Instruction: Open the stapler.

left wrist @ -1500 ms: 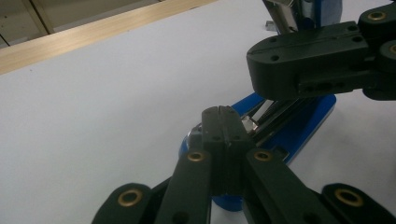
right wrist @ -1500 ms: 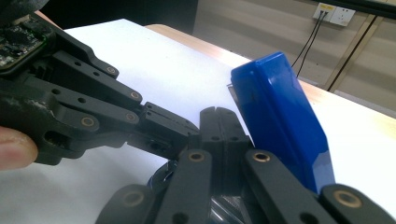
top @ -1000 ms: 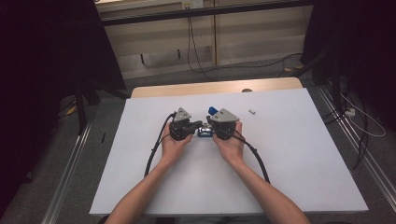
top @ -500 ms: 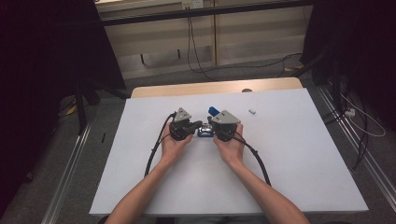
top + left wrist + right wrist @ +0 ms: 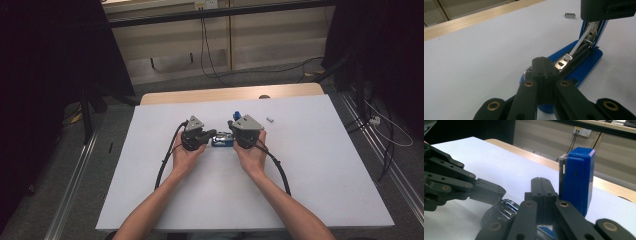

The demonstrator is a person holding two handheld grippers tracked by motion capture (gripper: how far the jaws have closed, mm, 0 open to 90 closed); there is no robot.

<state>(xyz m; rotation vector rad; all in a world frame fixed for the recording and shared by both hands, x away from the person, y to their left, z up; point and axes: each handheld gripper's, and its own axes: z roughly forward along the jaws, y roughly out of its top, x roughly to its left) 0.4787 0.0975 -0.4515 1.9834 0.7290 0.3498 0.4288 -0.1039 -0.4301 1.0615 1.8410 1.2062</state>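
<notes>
A blue stapler (image 5: 221, 142) lies mid-table between my two grippers, its top swung open and standing upright. In the left gripper view the blue base (image 5: 584, 68) and the bare metal staple channel (image 5: 567, 58) show. My left gripper (image 5: 543, 60) is shut, its tips resting over the stapler's near end. In the right gripper view my right gripper (image 5: 540, 180) is shut too, right beside the upright blue lid (image 5: 577, 180). Across from it, the left gripper (image 5: 486, 191) lies on the stapler's shiny metal end (image 5: 502, 211). From above, the left gripper (image 5: 210, 134) and right gripper (image 5: 232, 135) point at each other.
A small strip of staples (image 5: 270, 119) lies on the white tabletop (image 5: 310, 165) to the right of the hands, also seen as a grey strip (image 5: 570, 15). A wooden edge (image 5: 220, 94) runs along the far side. Black cables (image 5: 167, 160) trail from both grippers.
</notes>
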